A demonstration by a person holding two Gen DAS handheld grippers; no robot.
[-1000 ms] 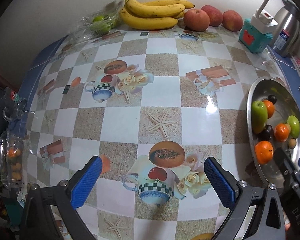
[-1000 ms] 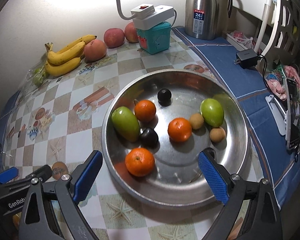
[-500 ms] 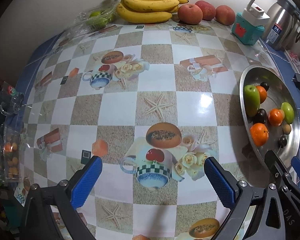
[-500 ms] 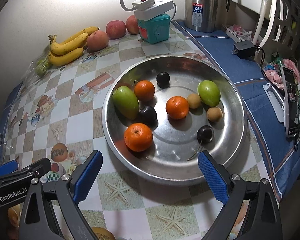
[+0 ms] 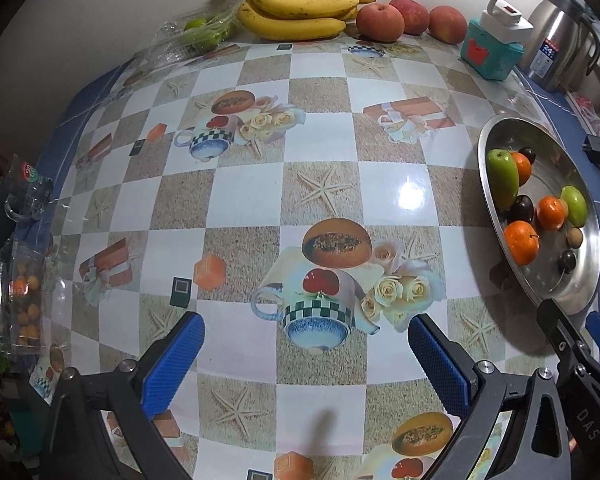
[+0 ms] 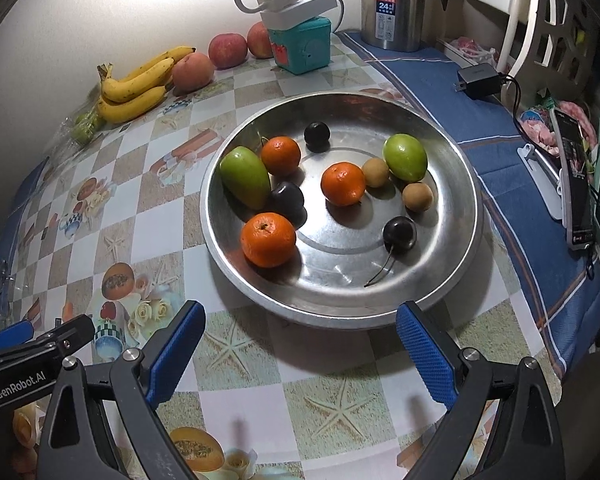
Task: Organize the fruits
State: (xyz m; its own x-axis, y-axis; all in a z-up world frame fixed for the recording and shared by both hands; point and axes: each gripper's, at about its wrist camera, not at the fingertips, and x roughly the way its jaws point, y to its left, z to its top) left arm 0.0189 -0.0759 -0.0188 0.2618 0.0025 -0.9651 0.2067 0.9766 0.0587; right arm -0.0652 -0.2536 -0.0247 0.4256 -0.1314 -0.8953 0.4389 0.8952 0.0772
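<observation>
The round, shallow stainless-steel tray [image 6: 470, 216], centre of the right wrist view, already holds a mixed lot: three glossy, dimpled orange tangerines [image 6: 268, 239], two smooth green oval fruits [image 6: 245, 176], two small tan, matt round fruits [image 6: 417, 197], and three dark, shiny cherry-like fruits, one with a thin stem [image 6: 399, 234]. They lie scattered, some touching, not grouped by kind, so the sorting itself appears barely begun or only partly gathered.

Still off the tray, along the wall at upper left of that view, lie a bunch of yellow, speckled bananas [image 6: 138, 86] and three reddish, round apples [image 6: 227, 50]; a crinkled clear plastic pack with green fruit [image 5: 192, 34] sits at the top of the left wrist view.

The right gripper [image 6: 300, 350] hangs wide open and empty just short of the tray's near rim. The left gripper [image 5: 306, 356] is equally spread, holding nothing, over the glossy checked tablecloth [image 5: 332, 140].
</observation>
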